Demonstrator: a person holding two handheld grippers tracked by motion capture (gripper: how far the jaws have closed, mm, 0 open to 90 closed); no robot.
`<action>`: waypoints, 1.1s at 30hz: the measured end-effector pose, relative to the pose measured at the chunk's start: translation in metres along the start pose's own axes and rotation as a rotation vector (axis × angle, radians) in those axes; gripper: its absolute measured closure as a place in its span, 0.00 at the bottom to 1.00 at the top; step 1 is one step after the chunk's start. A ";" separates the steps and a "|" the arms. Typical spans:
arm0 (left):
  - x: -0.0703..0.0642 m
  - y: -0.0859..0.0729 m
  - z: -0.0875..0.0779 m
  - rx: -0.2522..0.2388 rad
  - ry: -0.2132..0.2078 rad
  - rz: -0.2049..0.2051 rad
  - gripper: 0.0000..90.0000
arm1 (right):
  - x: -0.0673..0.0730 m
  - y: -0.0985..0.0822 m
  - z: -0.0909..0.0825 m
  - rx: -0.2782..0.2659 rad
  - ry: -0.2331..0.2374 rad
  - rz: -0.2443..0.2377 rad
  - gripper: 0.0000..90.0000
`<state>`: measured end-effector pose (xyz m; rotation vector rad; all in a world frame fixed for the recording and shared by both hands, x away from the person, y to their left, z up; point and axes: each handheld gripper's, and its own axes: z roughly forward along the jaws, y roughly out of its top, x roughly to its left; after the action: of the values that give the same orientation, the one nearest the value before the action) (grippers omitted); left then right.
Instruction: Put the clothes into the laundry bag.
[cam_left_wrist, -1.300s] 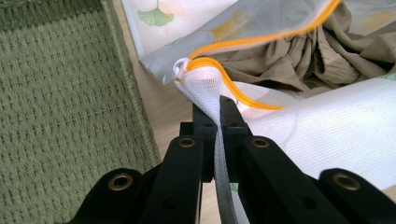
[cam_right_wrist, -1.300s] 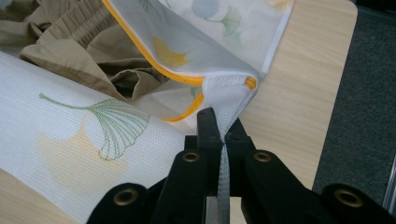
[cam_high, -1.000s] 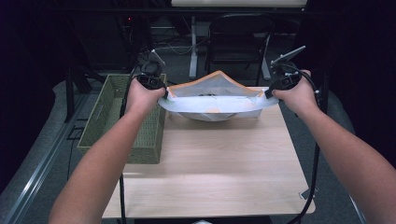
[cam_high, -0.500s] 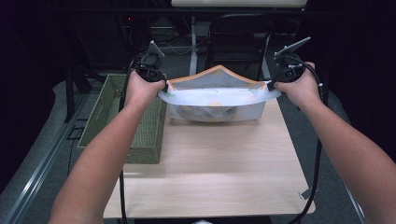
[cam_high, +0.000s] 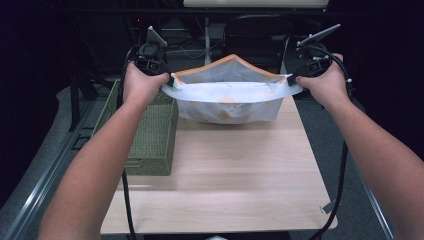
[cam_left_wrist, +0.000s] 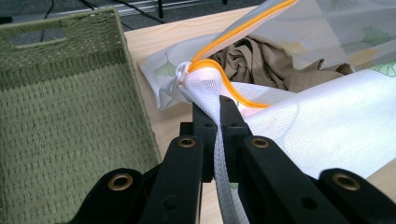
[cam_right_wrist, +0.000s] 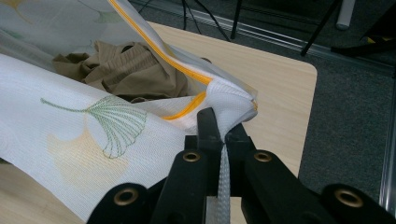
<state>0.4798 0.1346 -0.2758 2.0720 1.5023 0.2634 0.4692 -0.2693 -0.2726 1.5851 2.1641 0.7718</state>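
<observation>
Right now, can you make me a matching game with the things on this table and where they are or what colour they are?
Things:
1. mesh bag
2. woven basket
3. brown clothes
4. zipper

Descriptions:
A. green, at the table's left edge
B. orange, along the bag's open mouth
C. white with leaf prints, held at both ends by the tongs
D. bunched up inside the bag

Pairs: 1-C, 2-A, 3-D, 4-B
</observation>
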 end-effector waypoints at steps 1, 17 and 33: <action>0.000 0.000 0.000 0.000 0.000 0.000 0.98 | 0.001 0.000 0.000 0.002 0.000 -0.004 0.99; 0.000 -0.002 0.004 0.043 -0.006 -0.010 0.98 | 0.003 -0.002 0.004 0.045 -0.008 -0.014 0.99; -0.010 -0.015 -0.001 0.123 -0.022 0.035 0.98 | 0.009 -0.019 -0.002 0.134 -0.008 -0.052 0.99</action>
<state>0.4634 0.1288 -0.2811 2.1920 1.5043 0.1646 0.4512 -0.2658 -0.2823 1.5845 2.2844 0.6155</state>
